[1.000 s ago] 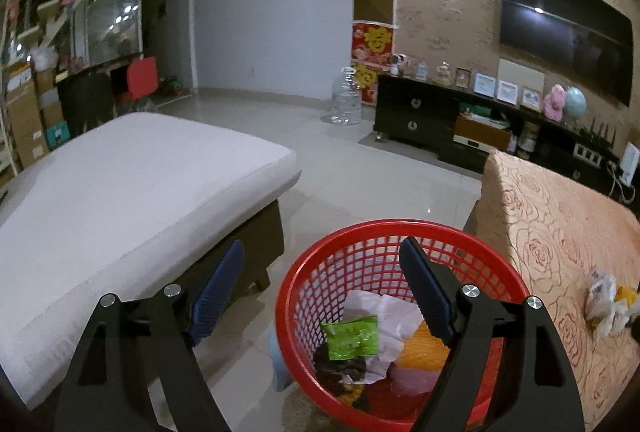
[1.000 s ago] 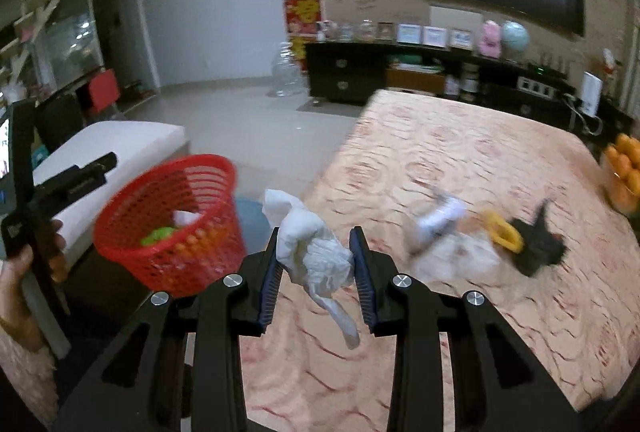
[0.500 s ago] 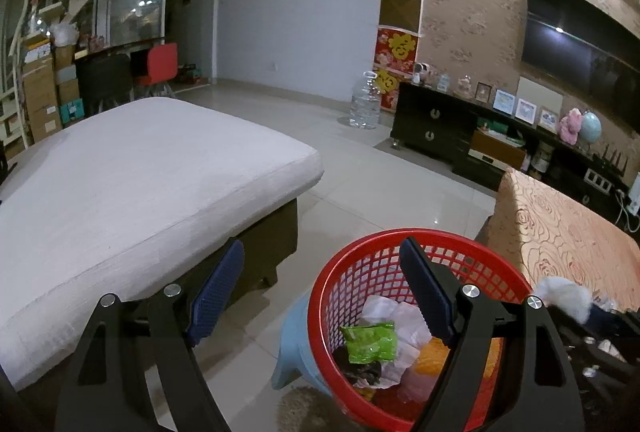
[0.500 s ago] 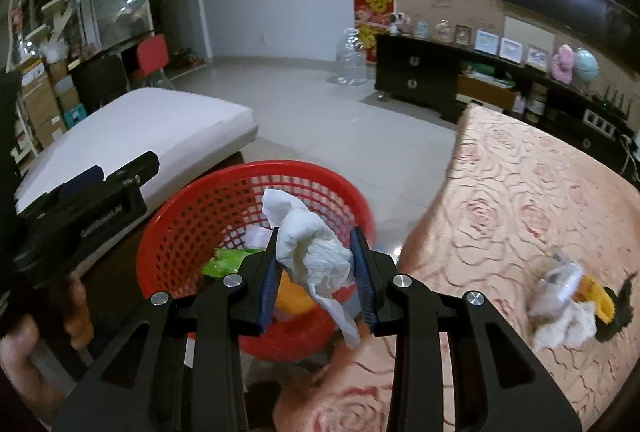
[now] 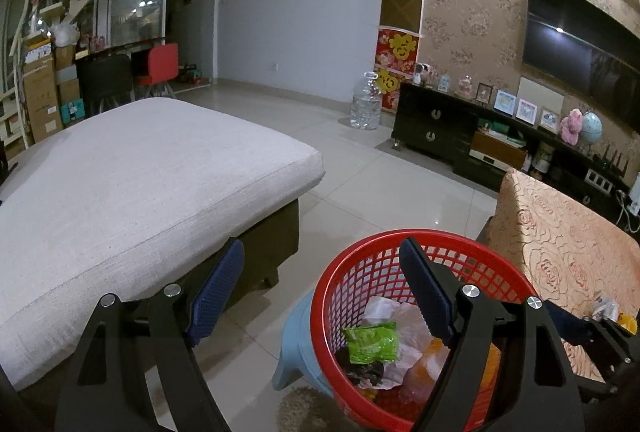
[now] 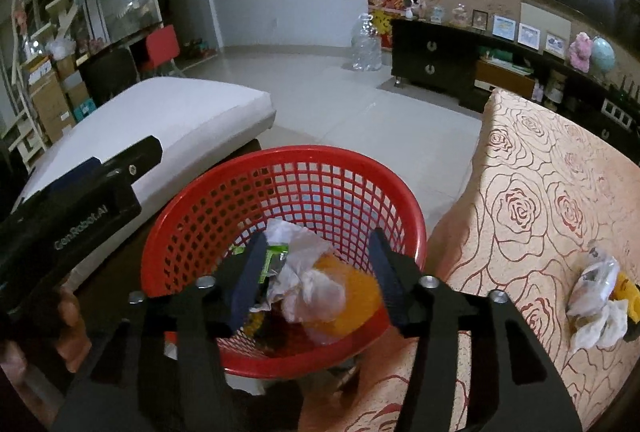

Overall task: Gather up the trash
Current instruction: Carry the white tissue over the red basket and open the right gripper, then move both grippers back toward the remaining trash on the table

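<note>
Right tongs (image 6: 314, 274): spread, tissue gone from grip | crumpled tissue (image 6: 310, 282) now in red basket (image 6: 192, 228) | left tongs (image 5: 320, 292): spread, unchanged | more trash (image 6: 596, 296) on surface at 3 o'clock.

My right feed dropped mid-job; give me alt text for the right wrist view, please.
The right gripper hangs open and empty over a red basket holding crumpled tissue, a green wrapper and orange trash. More trash lies on the rose-patterned tablecloth at right; the left gripper shows at the left edge.
</note>
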Available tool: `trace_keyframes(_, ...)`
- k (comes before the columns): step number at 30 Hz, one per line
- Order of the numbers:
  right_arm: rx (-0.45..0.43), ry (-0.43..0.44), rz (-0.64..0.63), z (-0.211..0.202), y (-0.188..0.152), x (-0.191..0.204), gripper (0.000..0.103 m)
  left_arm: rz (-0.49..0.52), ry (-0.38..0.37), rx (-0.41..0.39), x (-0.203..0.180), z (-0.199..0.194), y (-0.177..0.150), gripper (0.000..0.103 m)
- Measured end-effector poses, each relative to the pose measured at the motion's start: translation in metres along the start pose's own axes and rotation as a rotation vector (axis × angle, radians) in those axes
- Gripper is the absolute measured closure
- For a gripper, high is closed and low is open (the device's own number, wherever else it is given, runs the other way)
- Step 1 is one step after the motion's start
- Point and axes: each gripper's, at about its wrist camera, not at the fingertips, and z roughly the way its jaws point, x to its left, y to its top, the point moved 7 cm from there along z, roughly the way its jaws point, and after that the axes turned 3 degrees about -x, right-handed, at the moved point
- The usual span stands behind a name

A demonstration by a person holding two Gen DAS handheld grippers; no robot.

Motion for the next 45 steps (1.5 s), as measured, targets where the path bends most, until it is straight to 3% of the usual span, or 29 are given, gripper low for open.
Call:
trace_keyframes(12, -0.054, -0.002, 0.036, -0.037, -0.007, -0.014, 0.047, 0.02, 0.003, -0.001, 0.0, -0.001, 0.002, 0.026)
trace_keyframes(24, -0.096, -0.081, 0.057, -0.077, -0.025, -0.048, 0.047, 0.037, -0.005, -0.012, -0.006, -0.002, 0.002, 0.026)
trace_keyframes(33, -0.089, -0.183, 0.116, -0.098, -0.051, -0.103, 0.046, 0.059, -0.021, -0.018, -0.015, -0.004, -0.001, 0.026)
trace_keyframes(45, -0.068, -0.382, 0.209, -0.142, -0.113, -0.211, 0.04, 0.16, -0.062, -0.064, -0.053, -0.017, -0.007, 0.026)
